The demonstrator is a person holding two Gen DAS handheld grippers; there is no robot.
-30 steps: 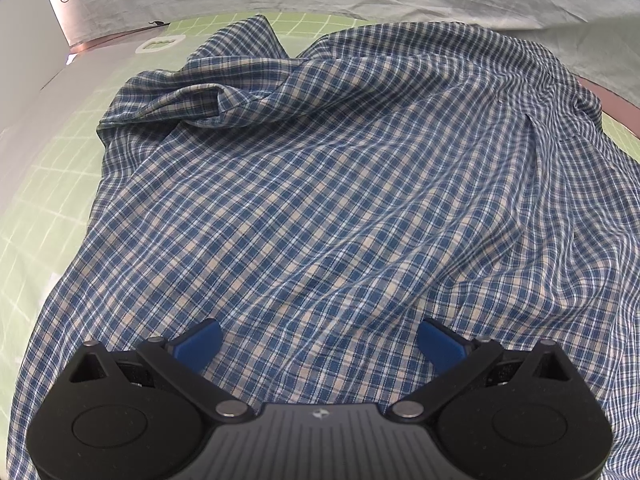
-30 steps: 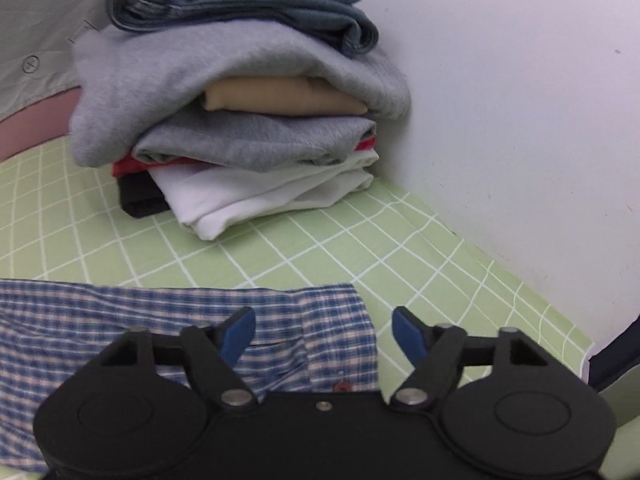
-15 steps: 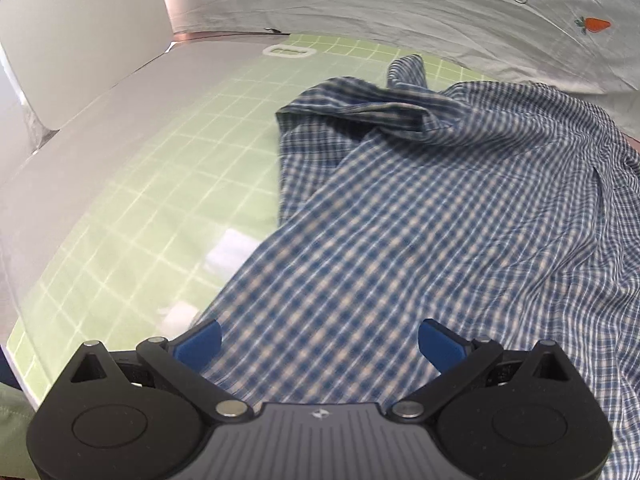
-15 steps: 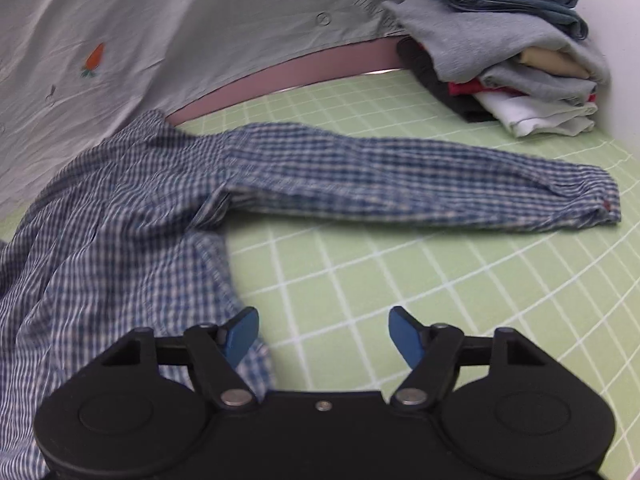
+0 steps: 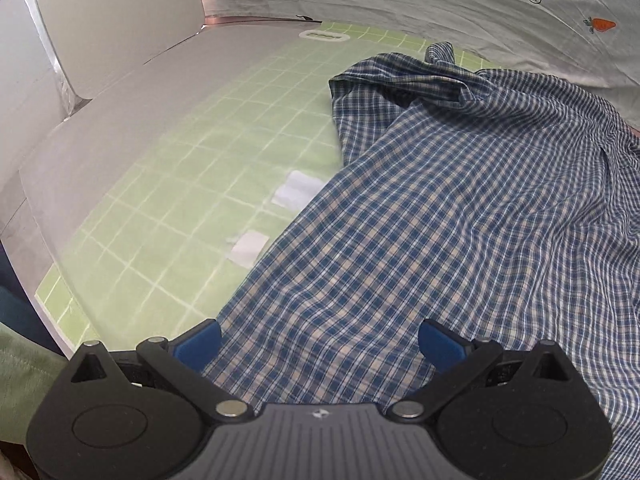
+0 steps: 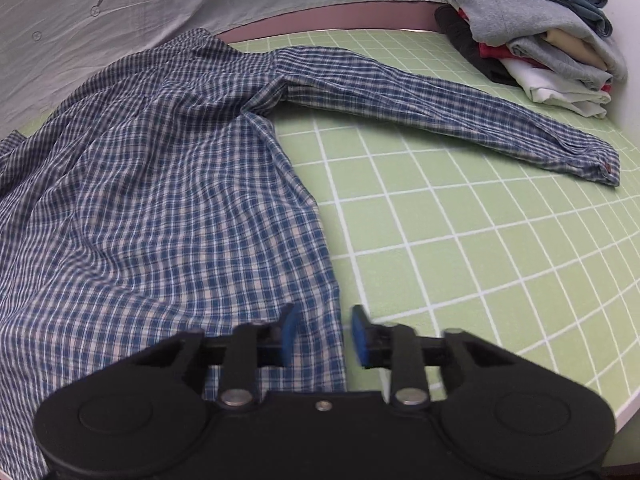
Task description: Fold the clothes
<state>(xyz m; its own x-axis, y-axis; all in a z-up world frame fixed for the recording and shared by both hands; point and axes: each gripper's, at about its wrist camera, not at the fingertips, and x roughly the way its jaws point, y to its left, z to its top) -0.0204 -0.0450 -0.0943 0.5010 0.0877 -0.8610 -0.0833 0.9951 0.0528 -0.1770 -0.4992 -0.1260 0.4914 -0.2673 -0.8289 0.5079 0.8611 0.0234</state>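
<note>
Gripping comes next; this entry lists what you have in front of you.

Item 1, shirt (image 6: 168, 184): blue check, spread across the green grid mat (image 6: 460, 240), body rumpled, not yet folded. 1 sleeve (image 6: 440, 108) lies stretched to the far right, its cuff (image 6: 600, 160) flat on the mat. The other sleeve (image 5: 400, 80) is bunched at the far left. The near hem runs under both of your tools.

Item 2, left gripper (image 5: 319, 340): released, blue pads wide apart, poised over the near left corner of the hem. Nothing is between the pads but air above cloth; whether they touch the fabric cannot be told.

Item 3, right gripper (image 6: 323, 336): pads part-way closed, a narrow gap between them, straddling the near right edge of the shirt. The cloth shows in the gap, but the pads do not look pressed onto it, so count it as not yet grasping.

Item 4, stack (image 6: 540, 36): folded clothes at the far right, well apart from the shirt.

Item 5, 2 white patches (image 5: 296, 190) on the mat, just beside the shirt's left edge.

Step in hand, as judged: taking hold of the 2 near hem corners ahead of smoothing or the 1st fold.

Next move calls for: closing your right pads fully on the edge, bringing your left pads down onto its corner, and catching every layer of cloth at each. Lift both evenly, or the body will skew. The bunched sleeve will likely need laying flat too.
</note>
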